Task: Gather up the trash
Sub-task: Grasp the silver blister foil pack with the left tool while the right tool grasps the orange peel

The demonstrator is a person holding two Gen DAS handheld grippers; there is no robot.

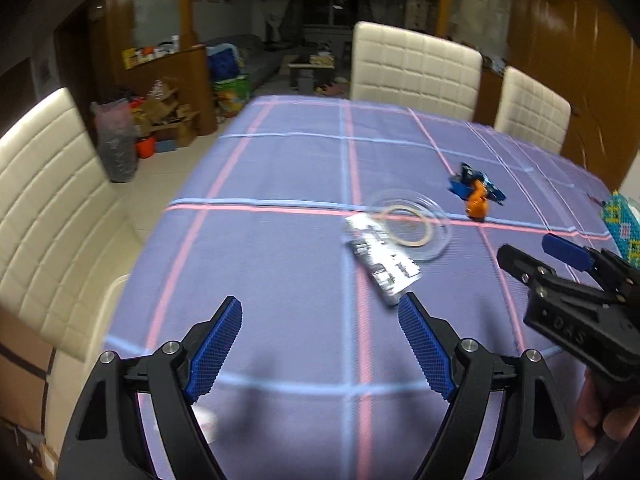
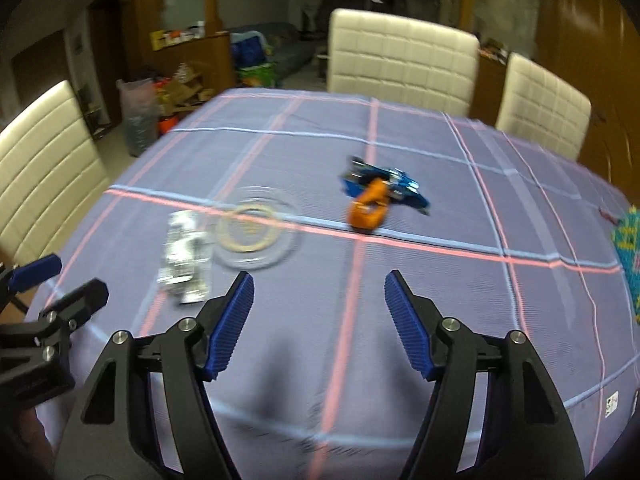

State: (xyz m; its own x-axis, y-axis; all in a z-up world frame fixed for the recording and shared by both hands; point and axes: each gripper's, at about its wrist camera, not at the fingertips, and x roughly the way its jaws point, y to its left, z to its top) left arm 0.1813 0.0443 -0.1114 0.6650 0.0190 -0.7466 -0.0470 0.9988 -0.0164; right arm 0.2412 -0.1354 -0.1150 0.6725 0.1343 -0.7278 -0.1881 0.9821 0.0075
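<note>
On the purple checked tablecloth (image 1: 280,248) lie a flat silver wrapper (image 1: 382,268) (image 2: 186,264), a crumpled orange wrapper (image 1: 477,202) (image 2: 370,208) and, just behind it and touching it, a blue wrapper (image 1: 472,182) (image 2: 388,184). A clear glass dish (image 1: 410,224) (image 2: 254,232) with a pale ring in it sits beside the silver wrapper. My left gripper (image 1: 320,300) hovers open above the cloth, its right finger just short of the silver wrapper. My right gripper (image 2: 319,276) is open and empty, nearer than the orange wrapper. Each gripper shows in the other's view (image 1: 528,248) (image 2: 76,276).
Cream padded chairs stand at the table's far side (image 1: 414,68) (image 2: 400,56), at the far right (image 1: 532,108) and along the left (image 1: 44,200). A teal patterned object (image 1: 622,228) (image 2: 630,256) lies at the table's right edge. Boxes and bags clutter the floor beyond the left corner (image 1: 160,120).
</note>
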